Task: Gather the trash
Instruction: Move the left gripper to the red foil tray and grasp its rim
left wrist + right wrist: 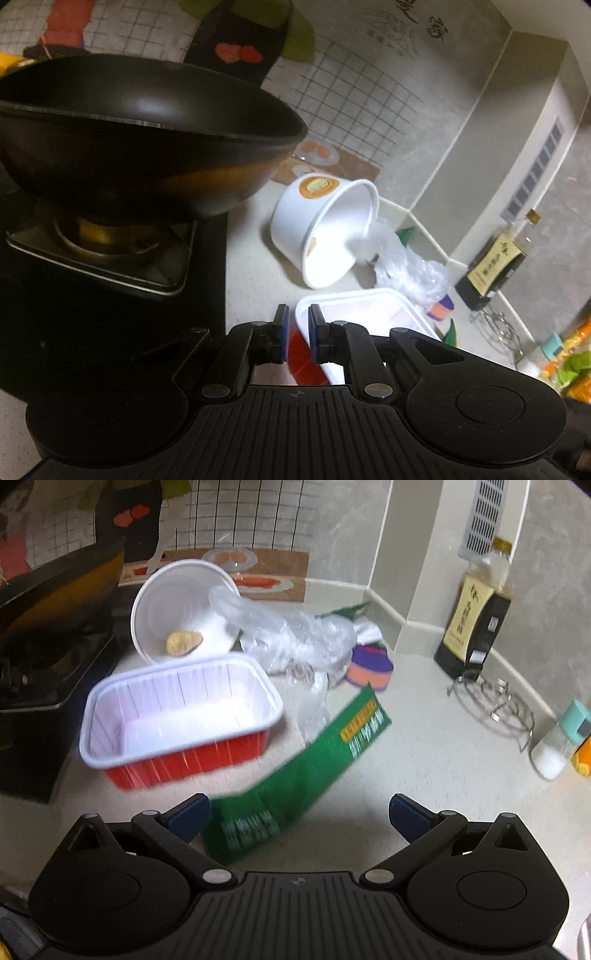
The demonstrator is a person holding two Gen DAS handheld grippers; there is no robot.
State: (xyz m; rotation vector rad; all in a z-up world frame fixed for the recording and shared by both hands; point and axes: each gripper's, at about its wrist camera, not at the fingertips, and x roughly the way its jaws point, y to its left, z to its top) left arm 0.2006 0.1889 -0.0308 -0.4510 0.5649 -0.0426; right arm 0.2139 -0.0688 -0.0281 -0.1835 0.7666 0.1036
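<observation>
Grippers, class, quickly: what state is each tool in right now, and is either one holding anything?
Left tool: closed on the rim of the red-and-white tray.
Right tool: open, holding nothing; the green wrapper lies between its fingers.

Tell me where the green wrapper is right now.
In the right wrist view the green wrapper lies flat on the counter, just right of the red tray, running from the open right tongs toward the crumpled plastic.

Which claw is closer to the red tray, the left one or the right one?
Left. The left claw is right at the corner of the red tray, almost shut around its rim. The right claw is open beside the tray, over a green wrapper.
</observation>
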